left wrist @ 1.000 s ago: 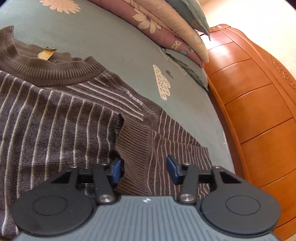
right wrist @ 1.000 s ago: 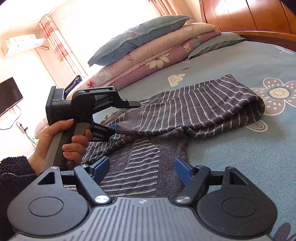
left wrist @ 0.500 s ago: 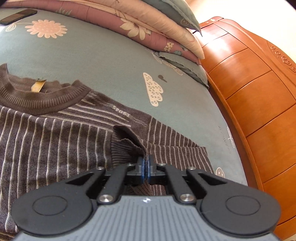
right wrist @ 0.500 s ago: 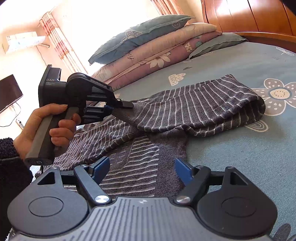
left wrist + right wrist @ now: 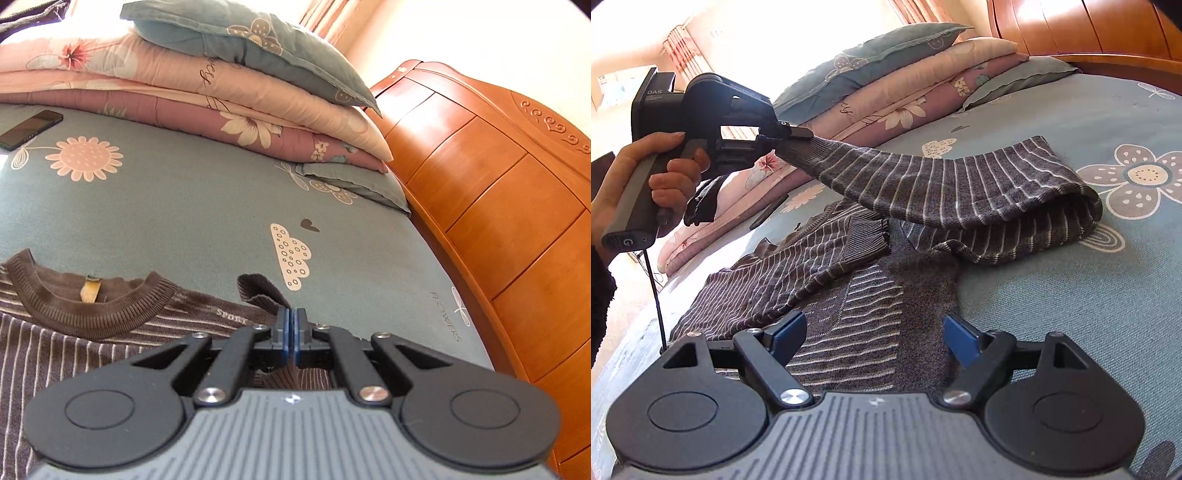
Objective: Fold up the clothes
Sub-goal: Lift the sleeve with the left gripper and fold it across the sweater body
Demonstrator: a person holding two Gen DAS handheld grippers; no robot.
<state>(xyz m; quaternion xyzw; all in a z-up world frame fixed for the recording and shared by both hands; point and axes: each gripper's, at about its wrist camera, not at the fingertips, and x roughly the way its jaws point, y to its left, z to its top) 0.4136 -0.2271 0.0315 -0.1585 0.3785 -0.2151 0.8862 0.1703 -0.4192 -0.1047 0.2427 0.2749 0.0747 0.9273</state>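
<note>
A brown sweater point(image 5: 849, 295) with thin white stripes lies on the blue-green bedsheet point(image 5: 1071, 295); its collar point(image 5: 92, 314) shows in the left wrist view. My left gripper point(image 5: 293, 325) is shut on the ribbed cuff point(image 5: 258, 291) of one sleeve. In the right wrist view that gripper point(image 5: 790, 134) holds the sleeve point(image 5: 942, 184) lifted off the bed, the sleeve sagging toward its fold at the right. My right gripper point(image 5: 875, 338) hovers low over the sweater's lower body, its jaws wide apart and opening slightly, nothing pinched between them. The other sleeve point(image 5: 827, 251) lies folded across the chest.
Stacked quilts and pillows point(image 5: 221, 92) sit at the head of the bed beside the orange wooden headboard point(image 5: 498, 203). A dark phone point(image 5: 31, 129) lies on the sheet at the far left. A person's hand point(image 5: 646, 177) holds the left gripper's handle.
The left gripper closed on the sleeve cuff, then rose, pulling the sleeve up off the sweater. The right gripper stayed where it was.
</note>
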